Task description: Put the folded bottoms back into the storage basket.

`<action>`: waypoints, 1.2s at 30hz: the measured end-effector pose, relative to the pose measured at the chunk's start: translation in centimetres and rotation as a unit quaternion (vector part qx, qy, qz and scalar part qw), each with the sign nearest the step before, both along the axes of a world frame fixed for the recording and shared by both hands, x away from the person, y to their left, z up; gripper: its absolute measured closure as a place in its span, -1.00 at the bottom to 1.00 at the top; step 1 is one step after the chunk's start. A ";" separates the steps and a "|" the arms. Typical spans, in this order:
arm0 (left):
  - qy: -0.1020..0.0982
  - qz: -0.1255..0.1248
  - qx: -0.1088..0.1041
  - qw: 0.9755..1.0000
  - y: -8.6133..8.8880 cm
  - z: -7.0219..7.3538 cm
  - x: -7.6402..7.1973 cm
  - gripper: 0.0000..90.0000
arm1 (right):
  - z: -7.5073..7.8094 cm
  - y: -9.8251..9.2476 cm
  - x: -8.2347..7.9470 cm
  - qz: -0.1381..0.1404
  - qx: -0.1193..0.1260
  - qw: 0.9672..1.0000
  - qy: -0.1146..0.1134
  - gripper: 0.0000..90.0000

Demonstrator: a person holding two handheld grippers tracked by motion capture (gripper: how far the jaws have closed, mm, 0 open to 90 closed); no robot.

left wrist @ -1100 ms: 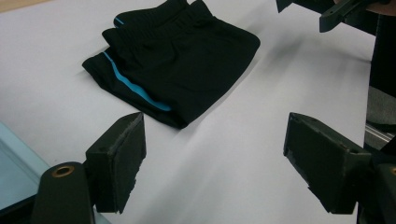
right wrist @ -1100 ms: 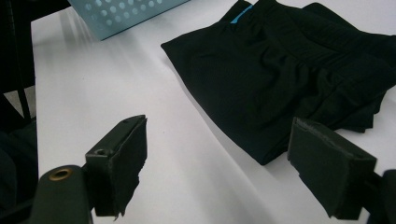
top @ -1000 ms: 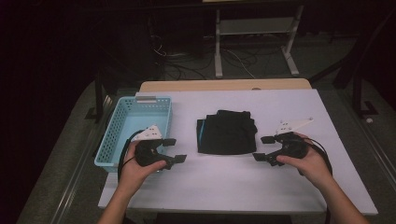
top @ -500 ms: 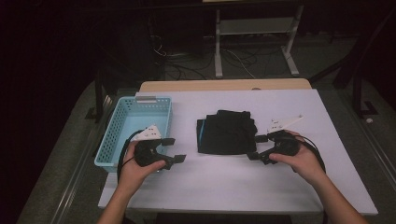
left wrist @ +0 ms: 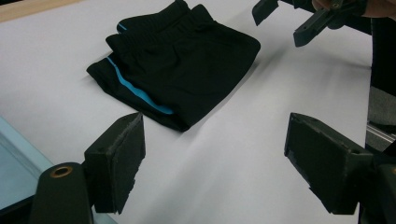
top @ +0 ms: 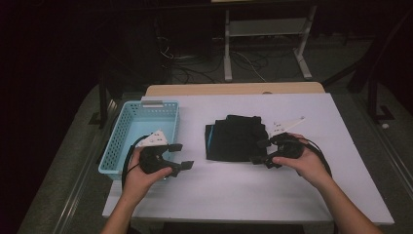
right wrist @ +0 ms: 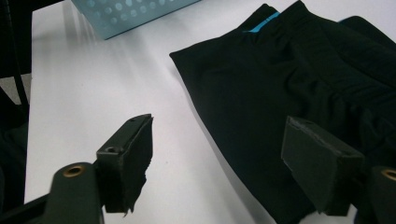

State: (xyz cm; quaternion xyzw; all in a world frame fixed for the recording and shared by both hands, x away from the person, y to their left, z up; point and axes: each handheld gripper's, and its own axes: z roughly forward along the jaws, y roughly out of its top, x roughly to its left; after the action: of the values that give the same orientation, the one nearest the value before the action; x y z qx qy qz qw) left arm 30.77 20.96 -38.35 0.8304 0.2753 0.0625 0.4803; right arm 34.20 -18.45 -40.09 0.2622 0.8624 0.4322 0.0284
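I judged the shorts (top: 236, 139) soft and light; right tongs (top: 263, 152), closing but still apart, approached their edge; left tongs (top: 178, 156) stood apart.

Dim room, dark beyond the lit white bench (top: 292, 190). Soft shadows lie beneath the folded black shorts (left wrist: 182, 65). The near jaws look slightly blurred in both gripper views; the high view is grainy.
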 end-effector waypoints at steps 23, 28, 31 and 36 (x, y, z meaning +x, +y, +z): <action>-0.006 0.000 -0.003 1.000 0.2 0.2 -0.1 -0.53 | -1.0 2.7 2.3 0.025 -0.018 1.000 0.004 -0.10; -0.006 -0.001 -0.003 1.000 0.1 0.2 -0.1 -0.53 | -1.7 2.9 2.6 0.029 -0.030 0.999 0.006 0.03; -0.007 -0.003 -0.005 1.000 0.0 0.2 -0.2 -0.53 | -2.1 3.0 2.8 0.027 -0.032 0.999 0.009 0.06; -0.007 -0.005 -0.003 1.000 -0.1 0.2 -0.2 -0.53 | -2.5 2.9 2.9 0.028 -0.043 0.999 0.007 0.11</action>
State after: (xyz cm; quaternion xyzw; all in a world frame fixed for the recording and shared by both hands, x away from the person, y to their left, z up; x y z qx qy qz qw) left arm 30.56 20.89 -38.14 0.8297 0.2683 0.0653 0.4851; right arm 37.14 -15.56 -42.64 0.2394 0.8874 0.3935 0.0218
